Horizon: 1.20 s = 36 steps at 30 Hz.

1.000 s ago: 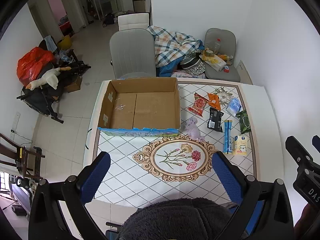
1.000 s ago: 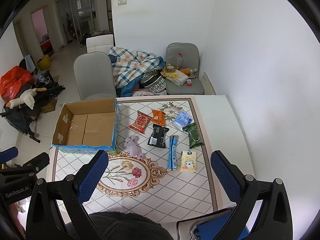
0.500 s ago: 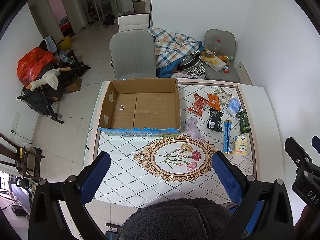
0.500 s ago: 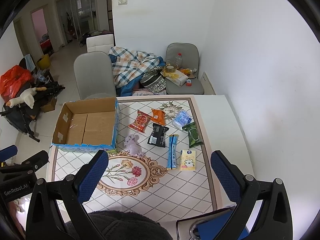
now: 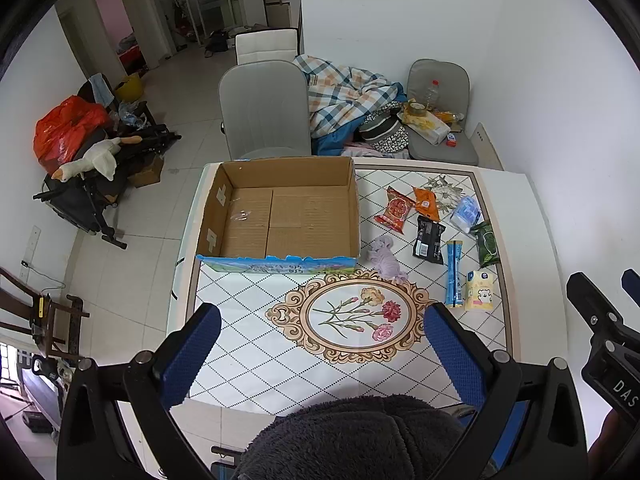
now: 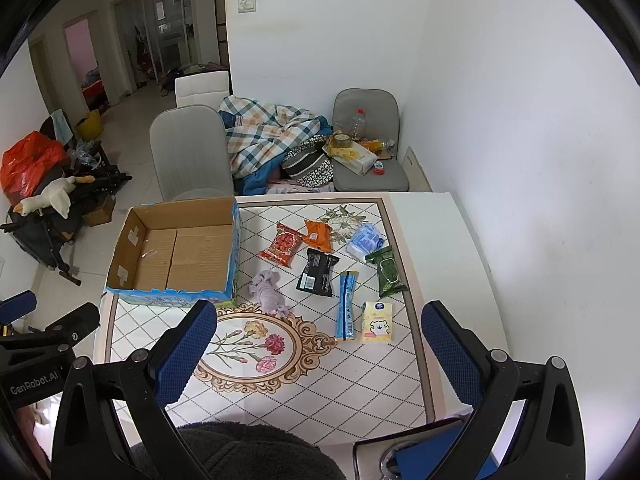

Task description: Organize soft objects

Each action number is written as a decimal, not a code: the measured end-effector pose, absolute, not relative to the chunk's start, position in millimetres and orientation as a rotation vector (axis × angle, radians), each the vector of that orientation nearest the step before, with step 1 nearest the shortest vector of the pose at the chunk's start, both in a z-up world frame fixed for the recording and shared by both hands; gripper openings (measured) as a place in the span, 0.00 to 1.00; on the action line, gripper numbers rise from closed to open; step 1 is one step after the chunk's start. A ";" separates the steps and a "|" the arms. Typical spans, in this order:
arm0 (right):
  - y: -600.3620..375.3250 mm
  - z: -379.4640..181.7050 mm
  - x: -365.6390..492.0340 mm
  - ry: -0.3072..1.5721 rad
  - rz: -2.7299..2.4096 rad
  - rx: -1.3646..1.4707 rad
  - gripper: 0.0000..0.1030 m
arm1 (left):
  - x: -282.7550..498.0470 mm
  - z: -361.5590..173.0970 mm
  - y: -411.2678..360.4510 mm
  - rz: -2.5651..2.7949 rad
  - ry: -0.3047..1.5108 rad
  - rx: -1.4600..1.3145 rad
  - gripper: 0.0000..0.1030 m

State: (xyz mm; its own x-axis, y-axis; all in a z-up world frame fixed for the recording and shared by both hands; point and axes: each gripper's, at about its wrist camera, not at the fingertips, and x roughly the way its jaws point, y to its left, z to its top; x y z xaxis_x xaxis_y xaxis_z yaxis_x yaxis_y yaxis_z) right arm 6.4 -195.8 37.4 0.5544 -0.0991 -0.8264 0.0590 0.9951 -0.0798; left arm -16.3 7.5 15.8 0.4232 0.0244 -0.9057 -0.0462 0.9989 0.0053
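Observation:
An open, empty cardboard box [image 5: 280, 216] [image 6: 180, 248] stands on the left half of the patterned table [image 5: 248, 348]. Right of it lie a lilac soft toy [image 5: 384, 256] [image 6: 268, 290], a red snack pack [image 5: 394, 210] [image 6: 282, 244], an orange pack [image 5: 426, 202], a black pack [image 5: 429, 234] [image 6: 316, 272], a blue stick pack [image 5: 453, 272] [image 6: 346, 310], a green pack [image 5: 486, 238] [image 6: 386, 270], a blue-white tissue pack [image 5: 464, 212] and a yellow tissue pack [image 5: 480, 290] [image 6: 377, 321]. My left gripper [image 5: 320, 352] and right gripper [image 6: 316, 350] are open and empty, high above the table's near edge.
A grey chair [image 5: 264, 108] stands behind the box. A second chair [image 5: 440, 120] with clutter and a plaid blanket [image 5: 344, 96] sit at the far wall. A white wall runs along the table's right. A dark fleece sleeve [image 5: 360, 440] fills the bottom.
Both grippers have drifted very slightly; the scene on the table is unchanged.

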 end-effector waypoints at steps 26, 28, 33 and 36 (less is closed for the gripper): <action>-196.4 38.3 6.9 0.969 -0.086 -0.052 1.00 | -17.3 19.9 2.2 0.035 1.121 -0.016 1.00; -196.5 38.6 6.1 0.967 -0.087 -0.051 1.00 | -16.3 19.7 1.8 0.033 1.125 -0.019 1.00; -196.8 36.8 5.1 0.969 -0.088 -0.049 1.00 | -16.7 20.8 4.4 0.035 1.122 -0.017 1.00; -197.0 36.3 5.4 0.968 -0.085 -0.044 1.00 | -15.3 20.7 5.1 0.038 1.124 -0.020 1.00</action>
